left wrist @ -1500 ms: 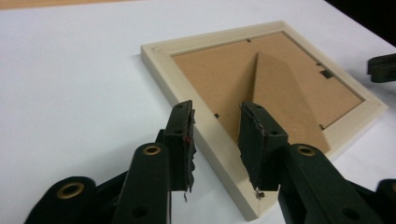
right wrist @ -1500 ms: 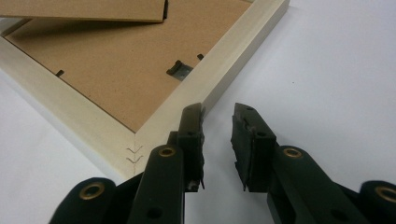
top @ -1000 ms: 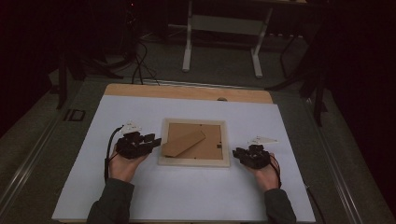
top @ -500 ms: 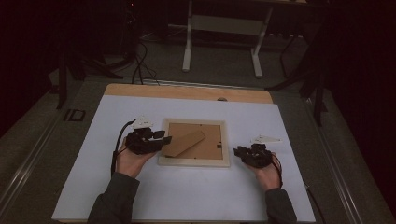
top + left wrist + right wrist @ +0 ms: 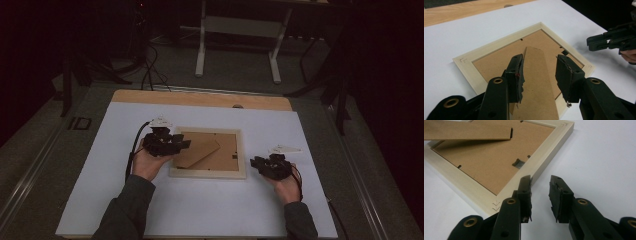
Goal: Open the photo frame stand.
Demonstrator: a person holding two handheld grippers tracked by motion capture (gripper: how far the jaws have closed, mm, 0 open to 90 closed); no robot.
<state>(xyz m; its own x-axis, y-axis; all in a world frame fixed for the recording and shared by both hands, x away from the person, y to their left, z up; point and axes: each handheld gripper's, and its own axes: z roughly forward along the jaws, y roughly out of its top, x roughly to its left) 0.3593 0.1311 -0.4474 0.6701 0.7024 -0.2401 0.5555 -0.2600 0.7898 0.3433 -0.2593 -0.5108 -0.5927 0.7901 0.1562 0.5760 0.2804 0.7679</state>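
Note:
A pale wooden picture frame [image 5: 207,173] lies face down on the white table, its brown backing up. The cardboard stand [image 5: 200,150] is lifted off the backing. My left gripper [image 5: 182,144] hovers over the frame's left part. In the left gripper view its jaws [image 5: 539,58] have just been opening and straddle the stand [image 5: 536,75]; the left pad is at the stand's edge and the right pad is clear of it. My right gripper [image 5: 255,162] rests on the table just off the frame's right side. Its jaws [image 5: 540,180] are open at the frame's corner [image 5: 496,202], with nothing between them.
The white board [image 5: 215,210] covers the table, and a bare wooden strip [image 5: 200,98] runs along the far edge. A small white flat piece [image 5: 285,149] lies just beyond my right gripper. Table legs and cables stand on the dark floor behind.
My left gripper has moved right from beside the frame to over its left part, around the stand. The right hand has stayed put.

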